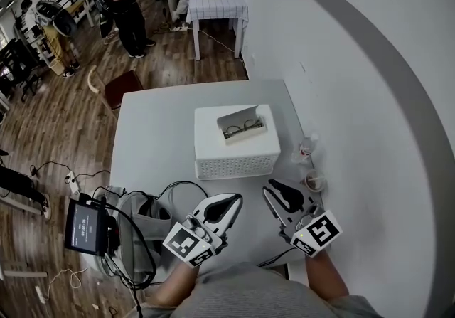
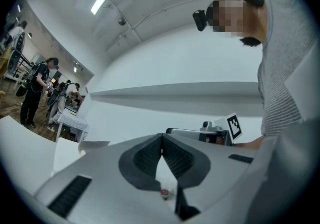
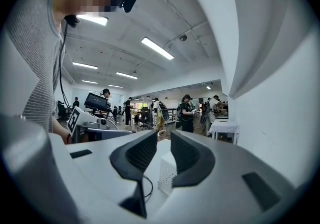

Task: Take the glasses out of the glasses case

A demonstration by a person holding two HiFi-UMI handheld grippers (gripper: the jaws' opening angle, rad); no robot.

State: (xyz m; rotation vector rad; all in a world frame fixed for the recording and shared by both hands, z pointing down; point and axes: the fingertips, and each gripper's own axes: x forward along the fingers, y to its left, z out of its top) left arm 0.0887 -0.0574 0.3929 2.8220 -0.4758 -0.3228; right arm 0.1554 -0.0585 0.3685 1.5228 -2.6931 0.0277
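Note:
An open white glasses case (image 1: 242,123) lies on top of a white perforated box (image 1: 236,146) in the middle of the table (image 1: 156,131). Dark-framed glasses (image 1: 242,127) lie inside the case. Both grippers hover near the table's front edge, short of the box and touching nothing. My left gripper (image 1: 236,200) (image 2: 161,144) is shut, pads pressed together with nothing between them. My right gripper (image 1: 271,187) (image 3: 164,152) stands slightly open, a narrow empty gap between its pads. In the right gripper view the box (image 3: 167,173) shows through that gap.
A small clear bottle (image 1: 307,146) and a round cup (image 1: 315,181) stand at the table's right edge by the wall. A headset with cables (image 1: 142,224) and a screen (image 1: 85,224) sit at the front left. People and another table (image 1: 217,3) are far behind.

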